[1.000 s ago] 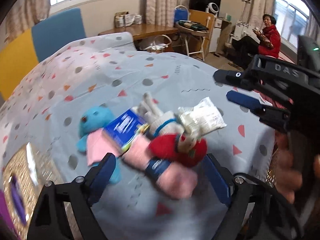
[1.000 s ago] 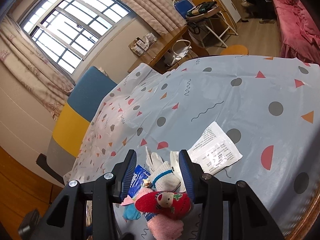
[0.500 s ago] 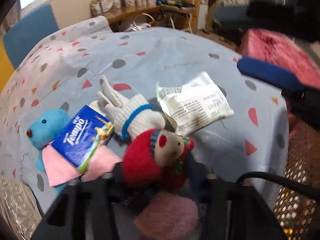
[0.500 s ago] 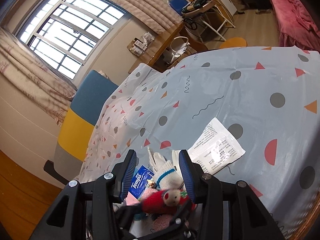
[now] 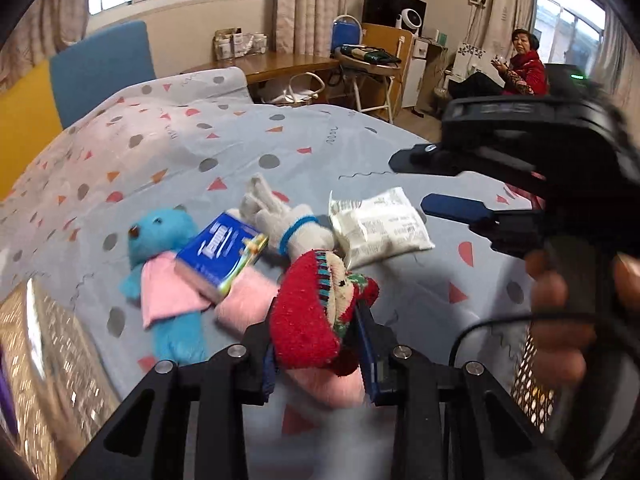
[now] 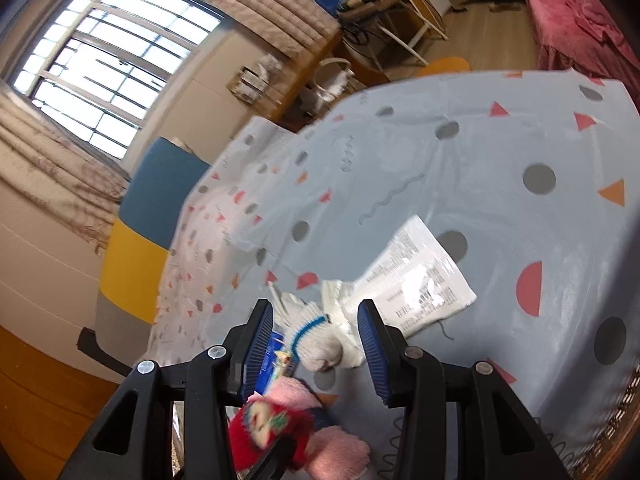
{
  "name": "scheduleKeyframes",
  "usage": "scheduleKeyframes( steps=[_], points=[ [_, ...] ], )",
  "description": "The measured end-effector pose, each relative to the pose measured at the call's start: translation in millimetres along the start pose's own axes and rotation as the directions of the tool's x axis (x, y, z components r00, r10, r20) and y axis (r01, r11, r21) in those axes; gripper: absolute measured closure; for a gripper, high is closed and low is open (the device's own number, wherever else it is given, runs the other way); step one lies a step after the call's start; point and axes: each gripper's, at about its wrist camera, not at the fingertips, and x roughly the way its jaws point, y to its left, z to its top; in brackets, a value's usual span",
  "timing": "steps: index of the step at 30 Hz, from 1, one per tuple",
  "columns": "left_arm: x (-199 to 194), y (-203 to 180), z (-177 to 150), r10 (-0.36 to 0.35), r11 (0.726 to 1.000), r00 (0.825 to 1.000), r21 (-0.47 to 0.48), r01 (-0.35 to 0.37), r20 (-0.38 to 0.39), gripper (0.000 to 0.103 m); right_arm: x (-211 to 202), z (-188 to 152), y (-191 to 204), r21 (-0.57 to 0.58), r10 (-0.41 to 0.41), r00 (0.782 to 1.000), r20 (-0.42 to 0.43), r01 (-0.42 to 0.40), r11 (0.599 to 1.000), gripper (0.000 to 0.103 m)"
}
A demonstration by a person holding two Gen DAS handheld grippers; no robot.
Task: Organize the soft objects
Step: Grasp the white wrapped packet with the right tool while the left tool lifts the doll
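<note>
Spread with a dotted blue cloth, our worktop [image 5: 280, 152] holds the pile; our left gripper [image 5: 316, 344] has its fingers closed on the red plush doll [image 5: 308, 312], just lifted above the pink sock [image 5: 246, 300]. Our right gripper [image 6: 316, 344] hovers with fingers parted, empty, over the white glove [image 6: 316, 334]. Next, we judge, the doll goes to a basket [image 5: 536, 384].

Fuzzy red plush toy [image 5: 308, 320], knitted white glove [image 5: 296, 232], glossy plastic packet [image 5: 380, 226]

Bright window [image 6: 108, 76], beige curtains [image 5: 310, 4], wooden desk [image 5: 276, 65].
</note>
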Motion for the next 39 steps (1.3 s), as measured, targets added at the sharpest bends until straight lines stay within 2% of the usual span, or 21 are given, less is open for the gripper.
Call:
scheduleKeyframes(
  steps=[3, 7, 10, 12, 14, 16, 19, 23, 25, 27, 28, 29, 30, 33, 36, 39],
  points=[
    [-7.1, 3.4, -13.0, 0.010, 1.000, 1.000, -0.028, -0.010, -0.012, 0.070, 10.1, 0.3, -4.0, 0.017, -0.069, 0.996, -0.056, 0.070, 0.997, 0.059],
    [-20.6, 10.9, -25.2, 0.019, 0.998, 1.000, -0.062, -0.019, 0.001, 0.070, 29.9, 0.1, -10.4, 0.043, -0.159, 0.974, -0.163, 0.168, 0.985, 0.059],
    [-30.4, 14.4, -32.3, 0.020, 0.997, 1.000, -0.078, -0.019, 0.012, 0.070, 48.4, 3.1, -28.7, 0.174, -0.134, 0.960, -0.247, 0.180, 0.968, 0.059],
    [-39.4, 18.3, -37.6, 0.025, 0.996, 0.999, -0.086, -0.022, 0.027, 0.070, 56.0, 6.8, -39.6, 0.240, -0.165, 0.953, -0.253, 0.227, 0.944, 0.058],
    [-45.5, 22.3, -42.5, 0.025, 0.995, 0.999, -0.097, -0.022, 0.034, 0.070, 60.6, 13.5, -49.4, 0.298, -0.190, 0.957, -0.218, 0.250, 0.921, 0.037],
    [-49.6, 26.4, -47.4, 0.031, 0.993, 0.999, -0.116, -0.027, 0.034, 0.070, 66.8, 22.0, -50.2, 0.317, -0.168, 0.963, -0.209, 0.230, 0.920, 0.026],
    [-57.5, 32.5, -53.6, 0.029, 0.990, 0.999, -0.140, -0.023, 0.041, 0.070, 77.9, 35.9, -35.6, 0.224, -0.223, 0.955, -0.195, 0.265, 0.938, 0.024],
    [-66.0, 36.9, -56.4, 0.032, 0.989, 0.998, -0.149, -0.024, 0.054, 0.070, 98.3, 41.1, -12.3, 0.034, -0.341, 0.927, -0.156, 0.350, 0.936, 0.023],
    [-69.2, 38.3, -56.2, 0.035, 0.988, 0.998, -0.151, -0.025, 0.061, 0.070, 107.6, 39.5, 0.4, -0.080, -0.405, 0.904, -0.137, 0.398, 0.914, 0.023],
    [-71.2, 39.2, -54.9, 0.038, 0.988, 0.997, -0.154, -0.027, 0.069, 0.070, 119.2, 32.9, 13.8, -0.214, -0.468, 0.873, -0.136, 0.436, 0.874, 0.026],
    [-70.8, 39.9, -53.7, 0.037, 0.987, 0.997, -0.159, -0.026, 0.069, 0.070, 122.1, 27.0, 20.1, -0.281, -0.510, 0.851, -0.124, 0.463, 0.841, 0.032],
    [-70.3, 40.5, -52.2, 0.035, 0.986, 0.997, -0.163, -0.024, 0.067, 0.070, 122.7, 21.5, 24.9, -0.317, -0.530, 0.840, -0.114, 0.475, 0.821, 0.039],
    [-69.4, 41.3, -49.5, 0.033, 0.985, 0.997, -0.169, -0.022, 0.066, 0.070, 123.3, 17.3, 26.7, -0.340, -0.549, 0.828, -0.118, 0.486, 0.805, 0.042],
    [-70.3, 43.7, -39.2, 0.050, 0.985, 0.996, -0.168, -0.038, 0.068, 0.070, 125.8, 12.4, 28.9, -0.381, -0.567, 0.814, -0.123, 0.489, 0.785, 0.041],
    [-77.4, 60.3, -22.9, 0.073, 0.976, 0.994, -0.210, -0.055, 0.078, 0.070, 132.9, 12.5, 30.9, -0.400, -0.570, 0.810, -0.137, 0.481, 0.780, 0.036],
    [-95.6, 86.1, -6.3, 0.123, 0.960, 0.986, -0.266, -0.088, 0.117, 0.070, 137.2, 6.0, 35.5, -0.458, -0.596, 0.795, -0.113, 0.491, 0.741, 0.033]
  ],
)
